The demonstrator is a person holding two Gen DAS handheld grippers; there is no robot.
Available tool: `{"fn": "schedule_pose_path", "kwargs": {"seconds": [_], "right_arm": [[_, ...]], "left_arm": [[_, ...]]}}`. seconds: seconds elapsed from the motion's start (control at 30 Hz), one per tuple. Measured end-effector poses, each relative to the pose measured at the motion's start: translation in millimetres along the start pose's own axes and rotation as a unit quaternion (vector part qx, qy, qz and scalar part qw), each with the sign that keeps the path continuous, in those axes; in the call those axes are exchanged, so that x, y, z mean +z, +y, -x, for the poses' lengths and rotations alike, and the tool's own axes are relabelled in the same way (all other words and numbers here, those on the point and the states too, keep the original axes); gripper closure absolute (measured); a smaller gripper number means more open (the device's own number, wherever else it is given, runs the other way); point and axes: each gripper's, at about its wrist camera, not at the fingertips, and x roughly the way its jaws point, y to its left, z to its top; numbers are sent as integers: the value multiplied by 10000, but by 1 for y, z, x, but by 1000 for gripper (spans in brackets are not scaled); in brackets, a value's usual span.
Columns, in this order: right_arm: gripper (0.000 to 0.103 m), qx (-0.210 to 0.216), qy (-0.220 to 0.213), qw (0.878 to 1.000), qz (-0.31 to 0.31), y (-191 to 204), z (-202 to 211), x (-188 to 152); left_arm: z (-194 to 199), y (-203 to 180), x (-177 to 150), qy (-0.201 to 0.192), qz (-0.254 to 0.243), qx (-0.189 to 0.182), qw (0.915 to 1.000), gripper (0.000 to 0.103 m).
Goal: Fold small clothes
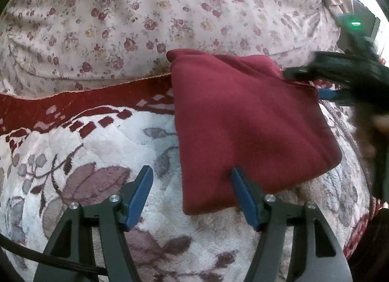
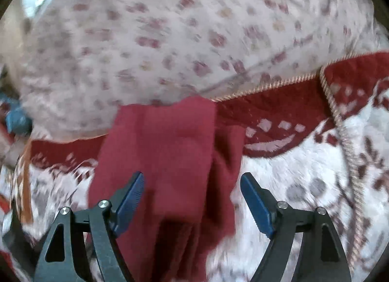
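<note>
The left gripper [image 1: 192,175] stands wide, its blue pads apart and pressing on nothing. Its right fingertip [image 1: 237,175] lies over the near edge of the cloth [image 1: 248,123], while the left one [image 1: 145,175] sits over bare blanket [image 1: 97,184]. Nothing is pinched between them.

The cloth is a dark red garment, folded into a rough rectangle. It lies flat on the blanket, with its far end reaching onto the sheet [image 1: 145,14]. Its near left corner sits just ahead of the left gripper's frame.

The right gripper [image 2: 192,182] is also wide, jaws well apart. In its own view, which is blurred, the cloth [image 2: 165,148] runs between and under its fingers; the left pad [image 2: 131,194] overlaps the fabric and the right pad [image 2: 255,201] is over the blanket [image 2: 304,172] just beside the cloth's edge. The pads do not press on the fabric. Seen from the left wrist, this gripper [image 1: 323,85] appears dark and smeared at the cloth's far right corner, near or touching it; which of the two cannot be told.

The blanket is plush, white with mauve leaves and a dark red border edged in pale stitching. Beyond the border lies the sheet [image 2: 170,26], pale with small red roses, wrinkled and rising behind the cloth.
</note>
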Motion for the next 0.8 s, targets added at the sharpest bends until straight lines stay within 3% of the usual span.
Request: {"fn": "schedule_pose_path", "kwargs": {"seconds": [0.07, 0.17, 0.2, 0.27, 0.33, 0.4, 0.47, 0.5, 0.57, 0.67, 0.73, 0.77, 0.8], "right_arm": [[23, 206, 124, 9994, -250, -9, -23, 9], [76, 299, 65, 9995, 55, -2, -30, 9], [86, 165, -77, 9996, 218, 2, -25, 7], [90, -19, -279, 9983, 511, 5, -14, 1], [93, -124, -360, 9984, 425, -4, -8, -3], [102, -501, -364, 9976, 314, -22, -11, -9], [102, -710, -40, 9974, 118, -37, -26, -16], [102, -545, 60, 9985, 6, -45, -28, -20], [101, -228, -130, 9995, -155, -52, -14, -22], [96, -162, -424, 9988, -164, -51, 14, -21], [64, 88, -509, 9985, -161, -45, 31, -21], [42, 194, -577, 9981, -121, -42, 38, -21], [39, 285, -649, 9975, -37, -34, 43, -22]], "left_arm": [[-2, -1, -1, 6, -18, 6, 10000, 36], [-4, 1, -1, 33, 17, -19, 10000, 33], [-4, 2, -1, 52, 45, -41, 10000, 32], [-5, 5, 0, 90, 97, -96, 9999, 31], [-7, 6, 0, 113, 138, -135, 9997, 30], [-8, 6, 0, 109, 142, -110, 9998, 30], [-8, 5, 0, 92, 139, -58, 9998, 30], [-8, 6, 0, 90, 148, -57, 9998, 30], [-6, 6, 0, 78, 153, -45, 9998, 30], [-5, 5, 1, 93, 152, -40, 9998, 30], [-4, 6, 1, 78, 222, -121, 9997, 30], [-2, 8, 3, 59, 258, -169, 9995, 30], [0, 9, 4, 30, 295, -209, 9993, 30]]}}
